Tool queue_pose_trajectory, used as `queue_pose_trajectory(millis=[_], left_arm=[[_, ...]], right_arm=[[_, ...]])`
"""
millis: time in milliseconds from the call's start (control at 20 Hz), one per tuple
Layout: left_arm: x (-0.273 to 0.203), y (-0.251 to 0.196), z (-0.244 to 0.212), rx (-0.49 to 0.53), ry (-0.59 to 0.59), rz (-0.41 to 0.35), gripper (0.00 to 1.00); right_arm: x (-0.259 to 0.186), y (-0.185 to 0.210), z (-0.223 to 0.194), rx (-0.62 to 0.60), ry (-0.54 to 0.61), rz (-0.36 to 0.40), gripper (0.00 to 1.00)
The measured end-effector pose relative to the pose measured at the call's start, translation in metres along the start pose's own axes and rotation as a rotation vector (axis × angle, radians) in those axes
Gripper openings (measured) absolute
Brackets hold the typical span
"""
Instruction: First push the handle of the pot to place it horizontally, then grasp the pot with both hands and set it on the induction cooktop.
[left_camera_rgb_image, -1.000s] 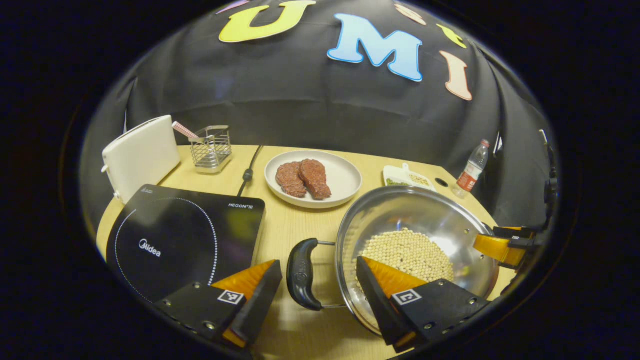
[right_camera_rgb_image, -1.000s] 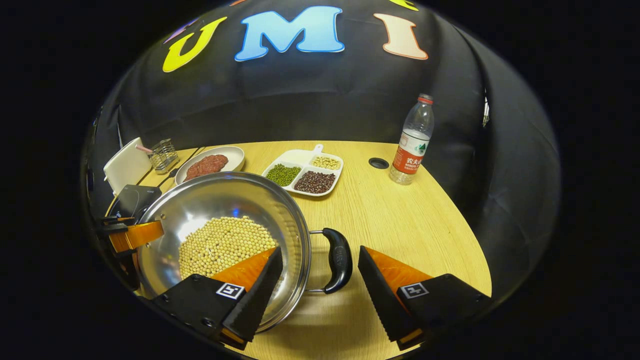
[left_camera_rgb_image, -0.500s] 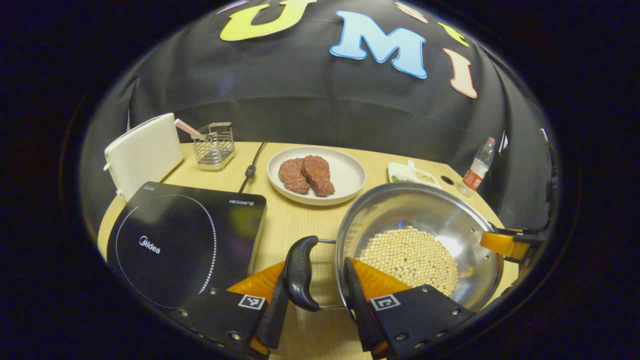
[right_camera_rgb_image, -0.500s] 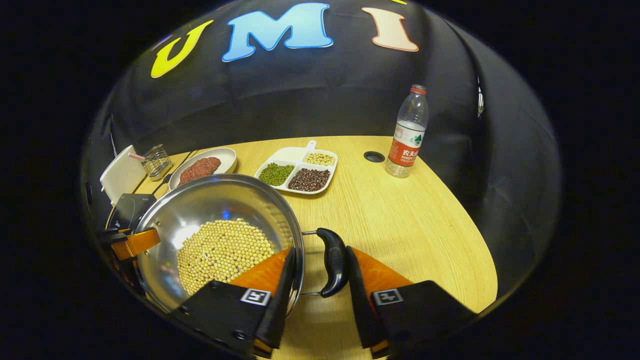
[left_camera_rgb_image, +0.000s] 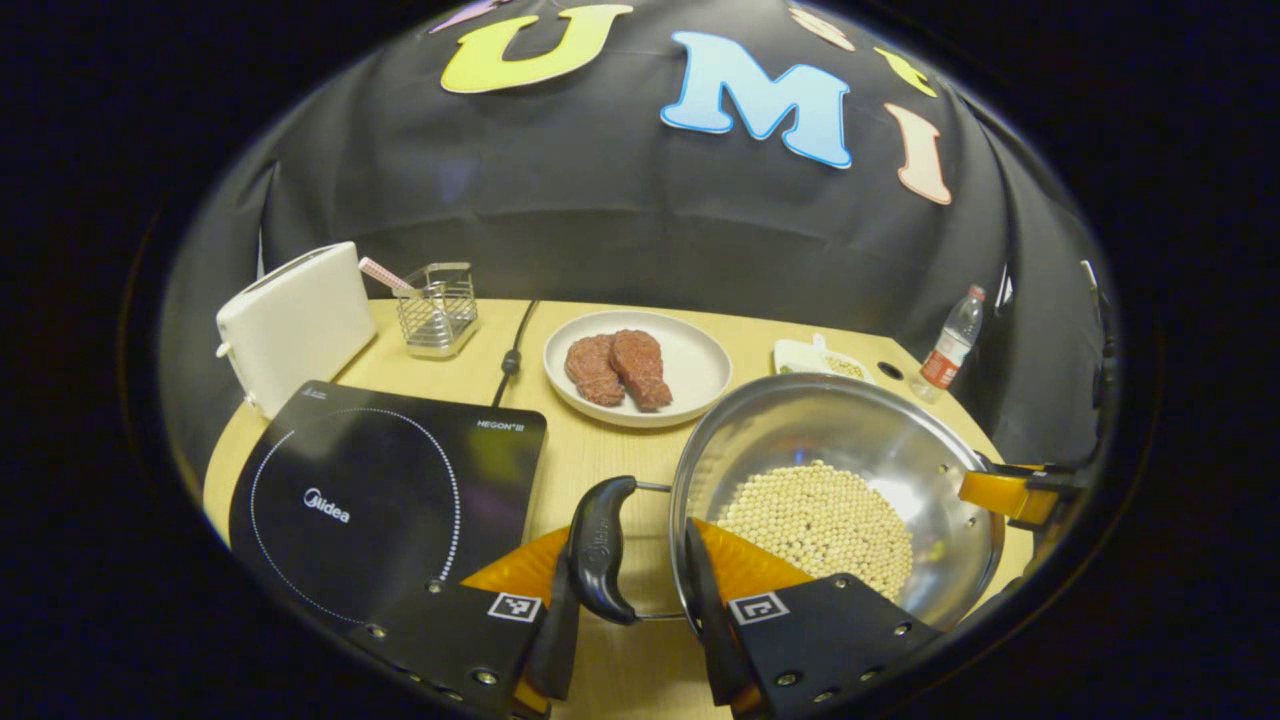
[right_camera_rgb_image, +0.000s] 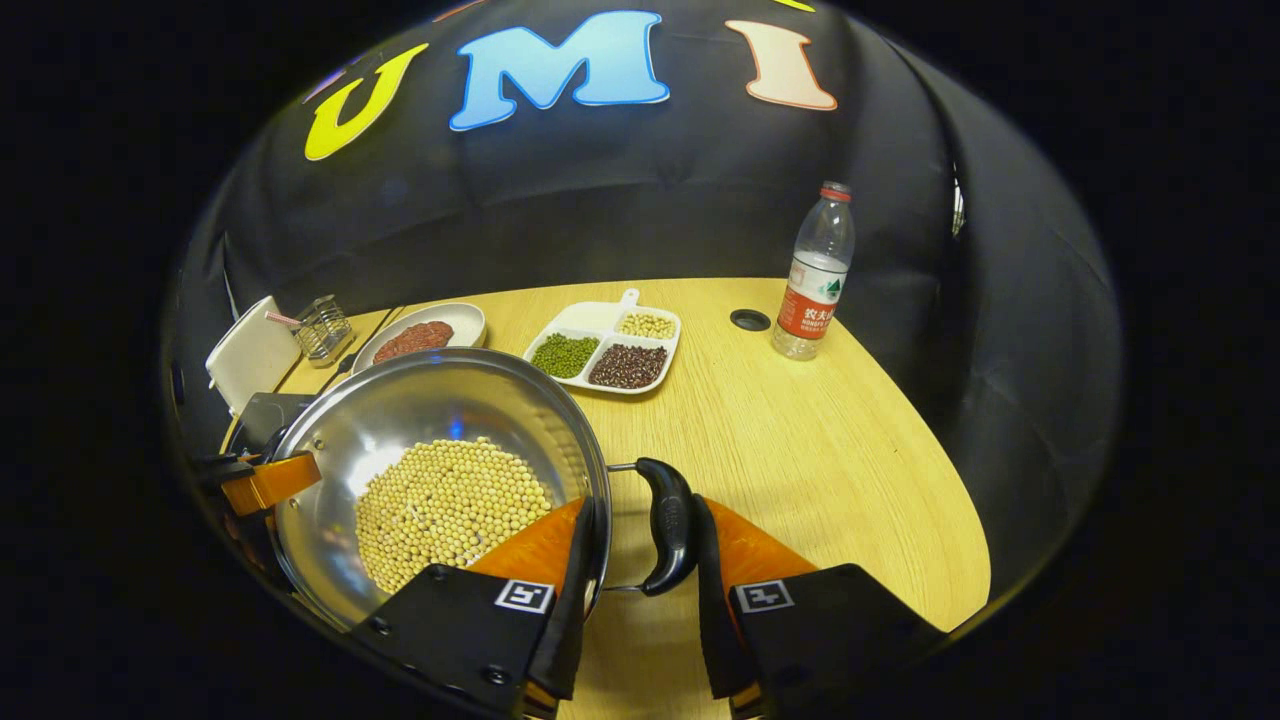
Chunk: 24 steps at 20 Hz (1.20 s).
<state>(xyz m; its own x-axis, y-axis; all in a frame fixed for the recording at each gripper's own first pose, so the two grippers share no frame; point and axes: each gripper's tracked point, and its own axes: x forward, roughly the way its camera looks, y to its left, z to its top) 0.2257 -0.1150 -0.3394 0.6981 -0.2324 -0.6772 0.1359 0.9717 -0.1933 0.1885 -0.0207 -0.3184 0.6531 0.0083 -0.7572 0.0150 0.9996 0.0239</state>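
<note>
**Both handles gripped; lift to cooktop pending**

Step in hand: the two-handed grasp. Left gripper (left_camera_rgb_image: 628, 625) has its jaws closed around the pot's left handle (left_camera_rgb_image: 597, 548), one finger outside the black grip, the other between grip and rim. Right gripper (right_camera_rgb_image: 632, 620) does the same on the right handle (right_camera_rgb_image: 668, 524). Both handles lie level, so the push step looks done.

Pot (left_camera_rgb_image: 835, 440): steel, wide, holding a layer of pale beans (left_camera_rgb_image: 818, 516). It sits beside the induction cooktop (left_camera_rgb_image: 380, 500), not on it; whether its base is off the table cannot be told.

Next move, as judged: raise both grippers together, keep the rim level so the beans don't slide, carry the pot toward the left gripper's side and set it inside the cooktop's dotted ring. Uneven lift risks spilling.

Surface: light wooden table (right_camera_rgb_image: 800, 440). On it are a white toaster (left_camera_rgb_image: 295, 318), wire basket (left_camera_rgb_image: 437, 310), plate of meat (left_camera_rgb_image: 640, 368), divided dish of beans (right_camera_rgb_image: 607, 347) and water bottle (right_camera_rgb_image: 814, 272). A power cord (left_camera_rgb_image: 513, 350) runs toward the back. Black cloth walls the booth.
</note>
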Motion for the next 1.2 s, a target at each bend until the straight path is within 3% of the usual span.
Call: queue_pose_trajectory(millis=[850,900,1200], left_arm=[[-0.052,0.094,0.033,-0.030,-0.041,0.057,0.53],[-0.054,0.101,0.035,-0.033,-0.043,0.060,0.50],[-0.062,0.140,0.042,-0.038,-0.052,0.071,0.53]], right_arm=[[-0.037,0.090,0.032,-0.039,-0.027,0.070,0.48],[-0.038,0.097,0.033,-0.040,-0.027,0.073,0.51],[-0.044,0.135,0.038,-0.047,-0.038,0.089,0.48]])
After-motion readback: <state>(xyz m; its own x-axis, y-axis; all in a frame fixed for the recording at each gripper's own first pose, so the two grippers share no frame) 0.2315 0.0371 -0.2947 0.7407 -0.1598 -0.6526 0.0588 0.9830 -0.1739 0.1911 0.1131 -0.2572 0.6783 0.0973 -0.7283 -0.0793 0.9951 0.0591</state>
